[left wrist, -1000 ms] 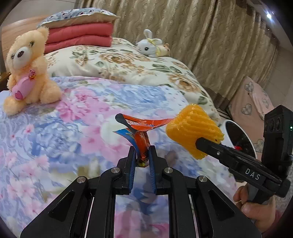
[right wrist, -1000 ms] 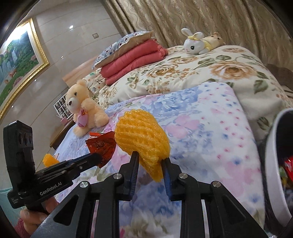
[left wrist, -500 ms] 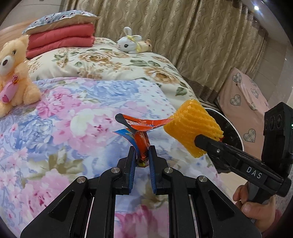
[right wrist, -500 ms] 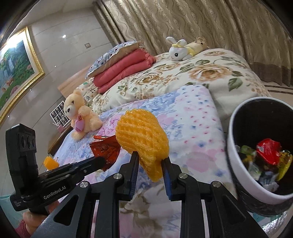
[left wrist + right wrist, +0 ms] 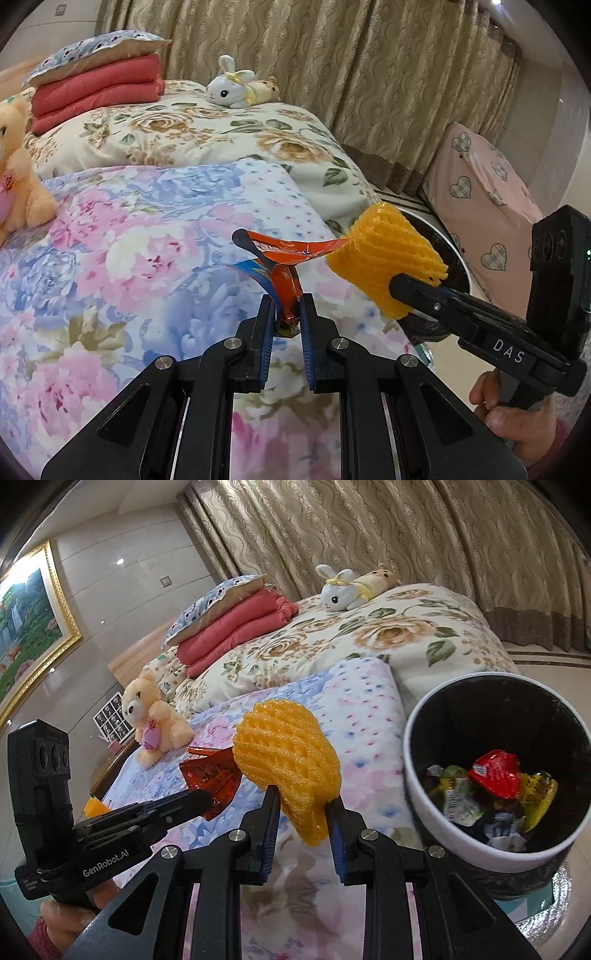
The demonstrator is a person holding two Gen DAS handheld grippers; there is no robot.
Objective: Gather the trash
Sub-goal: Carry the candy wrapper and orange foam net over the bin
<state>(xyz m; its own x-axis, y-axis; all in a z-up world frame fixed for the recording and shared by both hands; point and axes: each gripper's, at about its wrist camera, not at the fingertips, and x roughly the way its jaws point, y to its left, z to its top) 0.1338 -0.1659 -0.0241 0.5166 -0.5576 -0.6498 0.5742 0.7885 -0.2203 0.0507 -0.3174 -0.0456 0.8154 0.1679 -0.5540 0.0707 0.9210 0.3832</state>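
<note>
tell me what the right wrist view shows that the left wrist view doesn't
Only the right wrist view: the trash bin's inside with wrappers, and the framed painting. Only the left wrist view: the pink heart-print cover and the wrapper's blue edge. Both: left gripper shut on the red snack wrapper, right gripper shut on the orange foam net, teddy bear, white bunny.

From the left wrist view the bin (image 5: 456, 254) is mostly hidden behind the foam net (image 5: 384, 258) and the right gripper (image 5: 402, 291), and the teddy (image 5: 18, 177) is cut by the left edge. In the right wrist view the wrapper (image 5: 212, 782) sits partly behind the net. The print on the bin's scraps (image 5: 491, 797) is too small to read.
</note>
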